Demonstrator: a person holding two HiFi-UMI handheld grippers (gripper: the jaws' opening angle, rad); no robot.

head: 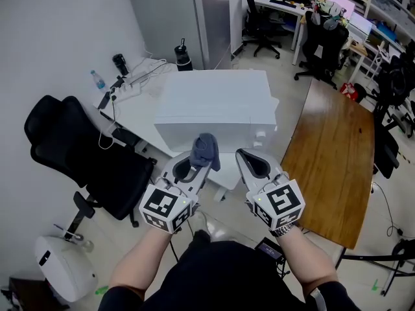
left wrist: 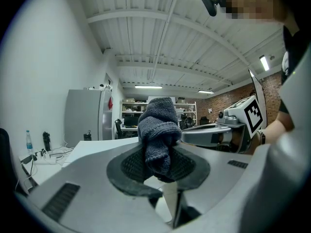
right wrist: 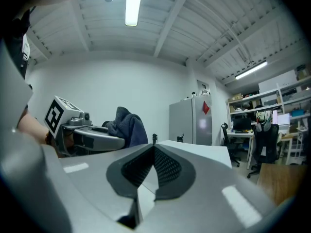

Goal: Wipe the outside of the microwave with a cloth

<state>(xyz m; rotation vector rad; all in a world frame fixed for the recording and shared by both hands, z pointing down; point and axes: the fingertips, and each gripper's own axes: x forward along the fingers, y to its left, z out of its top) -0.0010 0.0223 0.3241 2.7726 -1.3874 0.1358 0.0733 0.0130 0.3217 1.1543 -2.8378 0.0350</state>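
A white microwave [head: 214, 105] stands on a white table [head: 139, 118] straight ahead of me. My left gripper [head: 198, 157] is shut on a bunched grey-blue cloth [head: 205, 149], which sticks up from between the pads [left wrist: 158, 130]. It hovers just before the microwave's near face, pointing level at it. My right gripper [head: 249, 161] is beside it on the right, shut with nothing in it [right wrist: 154, 152]. In the right gripper view the cloth [right wrist: 127, 125] shows at the left, with the microwave's top [right wrist: 204, 152] beyond the jaws.
A black office chair [head: 84, 154] stands at the left and a wooden table [head: 331, 154] at the right. A power strip with cables [head: 126, 89], a water bottle [head: 97, 80] and a black flask [head: 183, 56] are behind the microwave. A grey fridge [head: 188, 11] stands further back.
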